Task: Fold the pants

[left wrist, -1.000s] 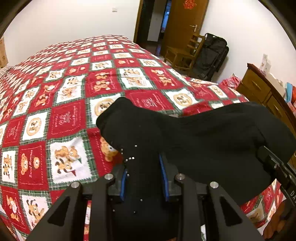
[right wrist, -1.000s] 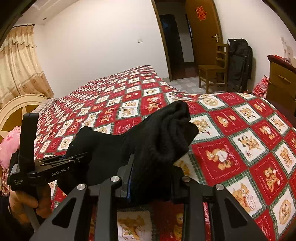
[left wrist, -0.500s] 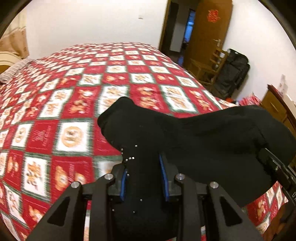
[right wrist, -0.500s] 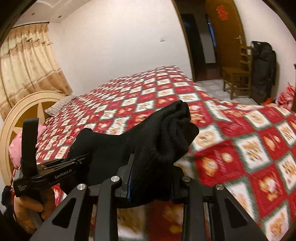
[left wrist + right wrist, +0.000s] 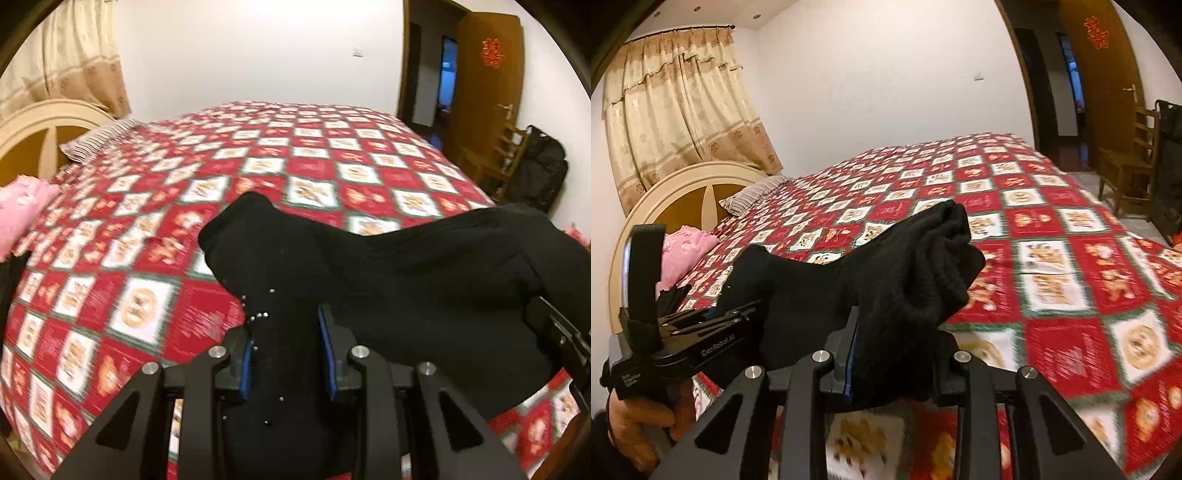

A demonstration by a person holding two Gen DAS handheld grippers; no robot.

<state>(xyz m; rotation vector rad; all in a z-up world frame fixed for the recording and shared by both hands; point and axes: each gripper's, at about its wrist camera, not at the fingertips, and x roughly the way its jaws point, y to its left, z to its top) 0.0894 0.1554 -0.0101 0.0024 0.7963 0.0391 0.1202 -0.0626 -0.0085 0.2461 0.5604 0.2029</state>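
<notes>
Black knit pants hang stretched between my two grippers, above the bed. My left gripper is shut on one end of the pants, with cloth bunched between its blue pads. My right gripper is shut on the other end, where a thick wad of the black pants piles over the fingers. The left gripper also shows at the left of the right wrist view, held by a hand. The right gripper's body shows at the right edge of the left wrist view.
The bed has a red, white and green patchwork cover. A cream headboard, a striped pillow and a pink cloth lie at its head. A wooden chair, a black bag and a door stand at the right.
Both grippers have swung left together with the pants held between them. The headboard, pillow and curtain have come into view. The grips have not changed.
</notes>
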